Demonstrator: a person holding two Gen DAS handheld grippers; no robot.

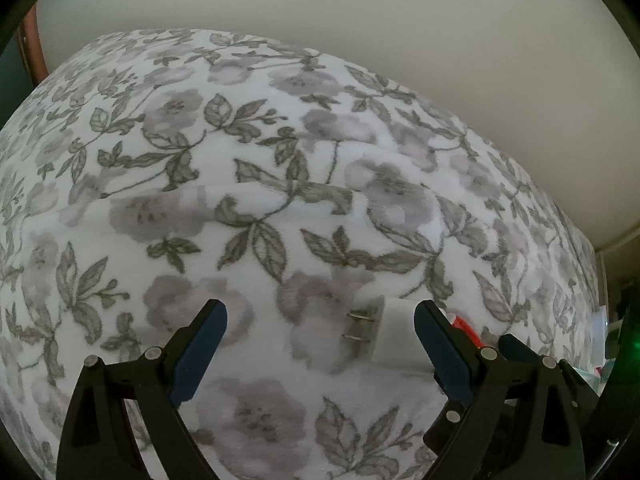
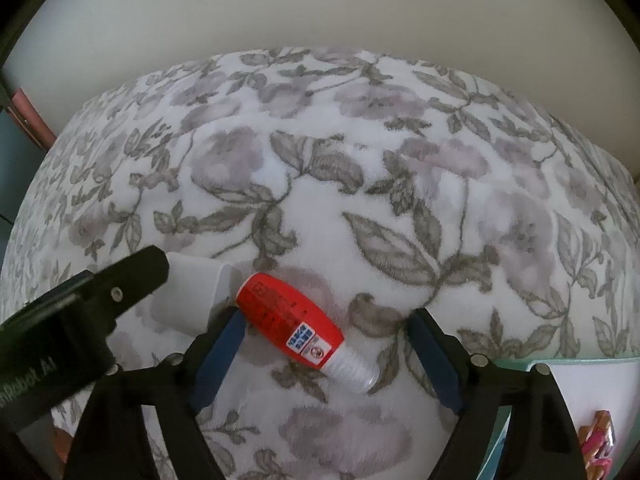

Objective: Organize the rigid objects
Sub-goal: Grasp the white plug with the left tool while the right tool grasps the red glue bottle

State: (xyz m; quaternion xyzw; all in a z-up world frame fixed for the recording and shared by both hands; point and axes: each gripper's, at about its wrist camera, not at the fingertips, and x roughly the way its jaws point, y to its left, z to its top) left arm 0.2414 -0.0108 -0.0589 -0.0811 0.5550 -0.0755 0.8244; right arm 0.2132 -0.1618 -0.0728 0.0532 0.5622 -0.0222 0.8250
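A white plug charger (image 1: 386,330) with two metal prongs lies on the floral blanket (image 1: 280,200), just inside my left gripper's right finger. My left gripper (image 1: 320,332) is open around it, not touching that I can tell. In the right wrist view a red bottle with a white threaded neck (image 2: 298,326) lies on the blanket (image 2: 360,200) between the fingers of my open right gripper (image 2: 324,340). The charger (image 2: 192,296) lies just left of the bottle, partly hidden by the left gripper's black body (image 2: 80,308). A bit of the red bottle (image 1: 464,326) shows behind my left gripper's right finger.
A pale wall (image 1: 400,20) rises behind the bed. A teal-rimmed white tray (image 2: 580,364) sits at lower right with a pink and orange item (image 2: 600,436) on it. A reddish-brown frame (image 1: 34,52) stands at far left.
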